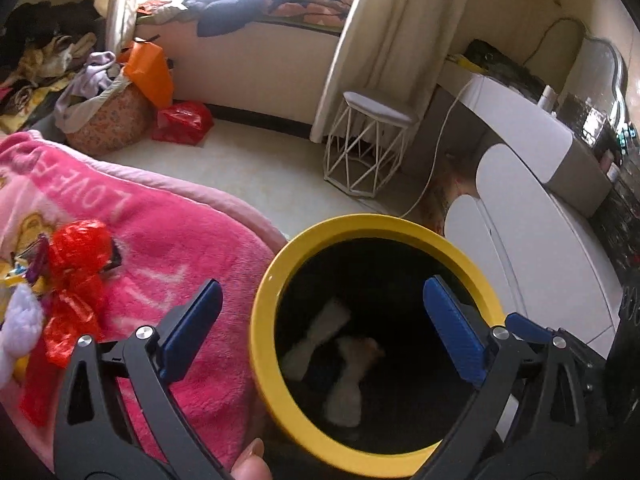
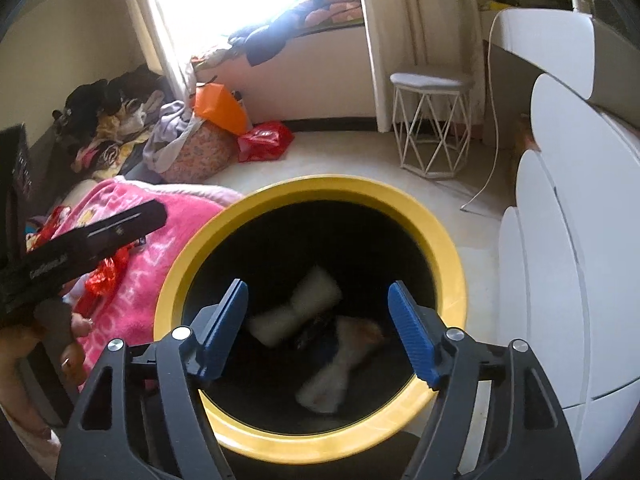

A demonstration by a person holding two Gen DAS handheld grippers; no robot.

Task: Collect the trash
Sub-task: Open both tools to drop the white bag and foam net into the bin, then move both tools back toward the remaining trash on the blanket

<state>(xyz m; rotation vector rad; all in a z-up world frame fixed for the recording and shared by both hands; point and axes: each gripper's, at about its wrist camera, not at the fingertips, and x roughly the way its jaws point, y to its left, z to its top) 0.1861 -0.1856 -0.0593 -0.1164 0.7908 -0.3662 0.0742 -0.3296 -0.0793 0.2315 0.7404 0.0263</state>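
A yellow-rimmed bin (image 1: 280, 264) with a black inside stands beside the bed. My left gripper (image 1: 323, 282) hangs over its mouth, open, with nothing between the blue pads. My right gripper (image 2: 317, 283) is also open and empty over the same bin (image 2: 452, 264). Down inside lie blurred pale scraps: a white piece (image 2: 280, 324) and a cream one (image 2: 332, 376), also seen from the left as a white piece (image 1: 328, 320). A crumpled red wrapper (image 1: 76, 252) and other small litter rest on the pink blanket (image 1: 168, 240) left of the bin.
A white wire stool (image 1: 368, 148) stands on the pale floor behind the bin. White rounded cabinets (image 1: 540, 260) line the right side, with a cable trailing down. At back left are a laundry basket (image 1: 108, 124), an orange bag (image 1: 150, 68) and a red bag (image 1: 182, 122).
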